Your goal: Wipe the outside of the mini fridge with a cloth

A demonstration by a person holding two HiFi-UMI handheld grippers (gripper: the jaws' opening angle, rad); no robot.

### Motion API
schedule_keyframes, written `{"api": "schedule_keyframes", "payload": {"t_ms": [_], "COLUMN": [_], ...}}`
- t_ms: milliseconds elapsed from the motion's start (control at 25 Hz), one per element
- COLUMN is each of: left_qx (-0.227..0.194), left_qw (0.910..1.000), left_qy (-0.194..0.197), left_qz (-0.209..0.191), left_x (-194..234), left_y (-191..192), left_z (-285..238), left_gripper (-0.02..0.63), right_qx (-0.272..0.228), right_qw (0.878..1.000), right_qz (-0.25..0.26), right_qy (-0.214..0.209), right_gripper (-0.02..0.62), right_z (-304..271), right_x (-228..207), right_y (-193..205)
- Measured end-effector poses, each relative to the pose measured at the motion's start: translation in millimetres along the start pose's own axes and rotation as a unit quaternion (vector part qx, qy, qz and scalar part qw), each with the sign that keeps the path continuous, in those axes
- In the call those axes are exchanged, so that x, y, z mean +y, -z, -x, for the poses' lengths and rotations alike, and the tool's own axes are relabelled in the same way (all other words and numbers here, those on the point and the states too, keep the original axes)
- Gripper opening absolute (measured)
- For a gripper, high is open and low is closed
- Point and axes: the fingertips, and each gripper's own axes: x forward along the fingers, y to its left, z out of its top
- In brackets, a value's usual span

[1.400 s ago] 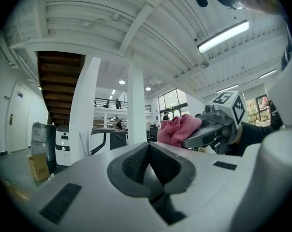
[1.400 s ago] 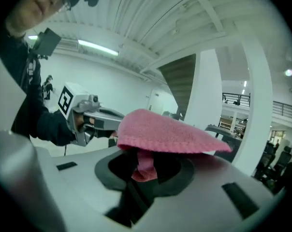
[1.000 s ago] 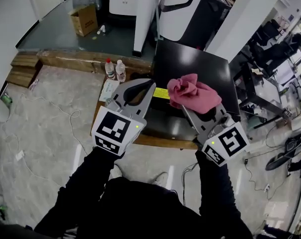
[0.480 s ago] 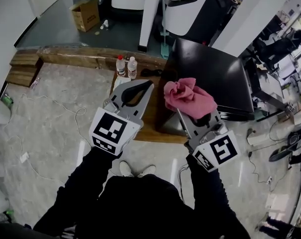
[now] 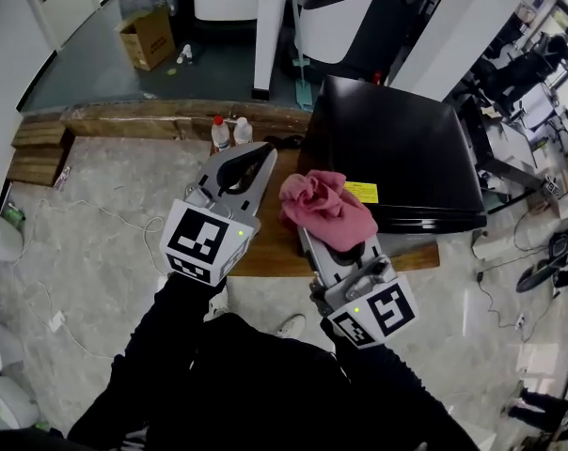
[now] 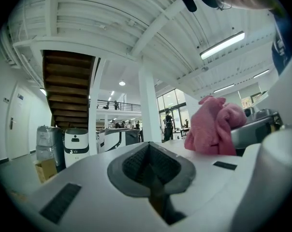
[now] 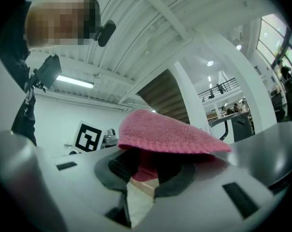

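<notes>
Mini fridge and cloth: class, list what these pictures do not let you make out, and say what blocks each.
Mini fridge: the head view shows mostly its top; the walls barely show from above.
Yellow label on it: print too small to read, head view.
Right gripper: fingertips covered by the pink cloth in the head view and the right gripper view.
Two bottles: labels too small to read, head view.

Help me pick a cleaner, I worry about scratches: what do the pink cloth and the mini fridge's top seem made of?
The pink cloth: soft looped textile, likely terry or microfibre; nubby weave and limp folds show. The mini fridge top: smooth glossy black, painted metal or plastic, cannot tell; pale reflections cross it.
</notes>
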Motion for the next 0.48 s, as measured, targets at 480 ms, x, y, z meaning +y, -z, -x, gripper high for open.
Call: {"api": "schedule_keyframes", "payload": {"t_ms": [480], "left_qx": [-0.056], "left_qw": [0.9844], "left_qy": [0.166], "left_qz": [0.016], "left_x": [134.2], "left_y": [64.9], "left_z": [-62.8], "left_gripper": [0.003], "right_qx": [-0.126], "right_qw": [0.952], "right_qz": [-0.166], "right_qy": [0.223], "right_gripper": [0.087], "right_z": [-157.1], "right_x": [-72.3], "right_y": [89.6]}}
